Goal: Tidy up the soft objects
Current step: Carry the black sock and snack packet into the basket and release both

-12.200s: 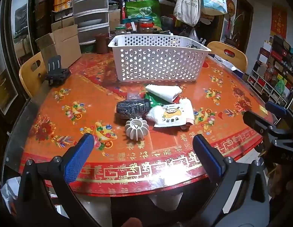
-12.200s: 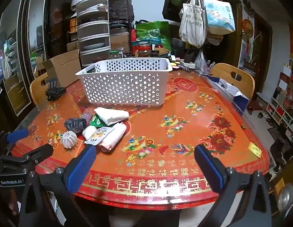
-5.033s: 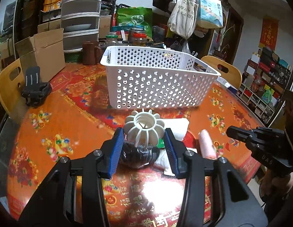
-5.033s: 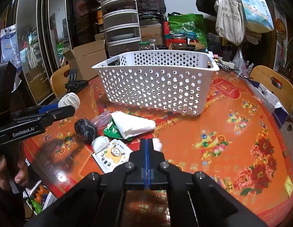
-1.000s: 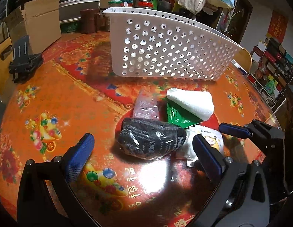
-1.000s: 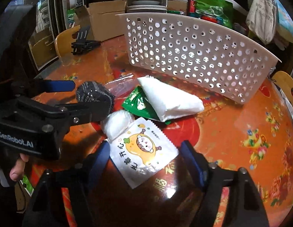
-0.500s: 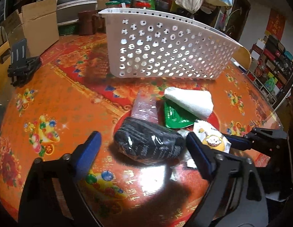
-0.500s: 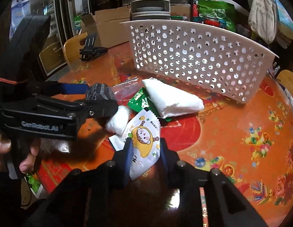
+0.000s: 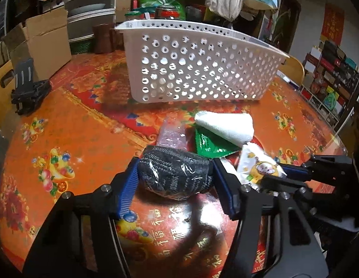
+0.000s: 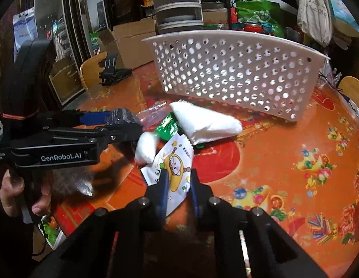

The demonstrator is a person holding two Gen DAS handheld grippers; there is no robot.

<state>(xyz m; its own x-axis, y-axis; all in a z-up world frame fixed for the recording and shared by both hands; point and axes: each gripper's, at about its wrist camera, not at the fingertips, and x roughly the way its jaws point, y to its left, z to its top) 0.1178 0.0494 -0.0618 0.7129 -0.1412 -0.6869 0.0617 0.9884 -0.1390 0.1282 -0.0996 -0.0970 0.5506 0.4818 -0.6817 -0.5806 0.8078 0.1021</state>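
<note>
- At far left of the left wrist view a brown cardboard box stands at the table's back edge, flaps up; its contents cannot be seen. In front of it a black clip-like stand rests on the red patterned table.
- The left gripper has its blue-padded jaws clamped on the dark knit bundle, wrapped in clear film, one pad against each end. The bundle sits low over the table; whether it touches the surface cannot be told.
- Just behind the bundle lies a clear pinkish bag, flat on the table.
- The white perforated basket stands behind the pile, apart from it. Through its holes nothing can be made out, and its inside is hidden from both cameras.
- Right of the pink bag a green foil packet lies partly under a rolled white towel.
- In the right wrist view a small white pouch lies between the bundle and the cartoon packet, touching the packet's edge.
- The right gripper is pinched onto the white cartoon snack packet, holding its near end with the far end tilted upward toward the towel.
- Behind the basket stand stacked storage drawers, a green bag and hanging tote bags; what they hold cannot be told.
</note>
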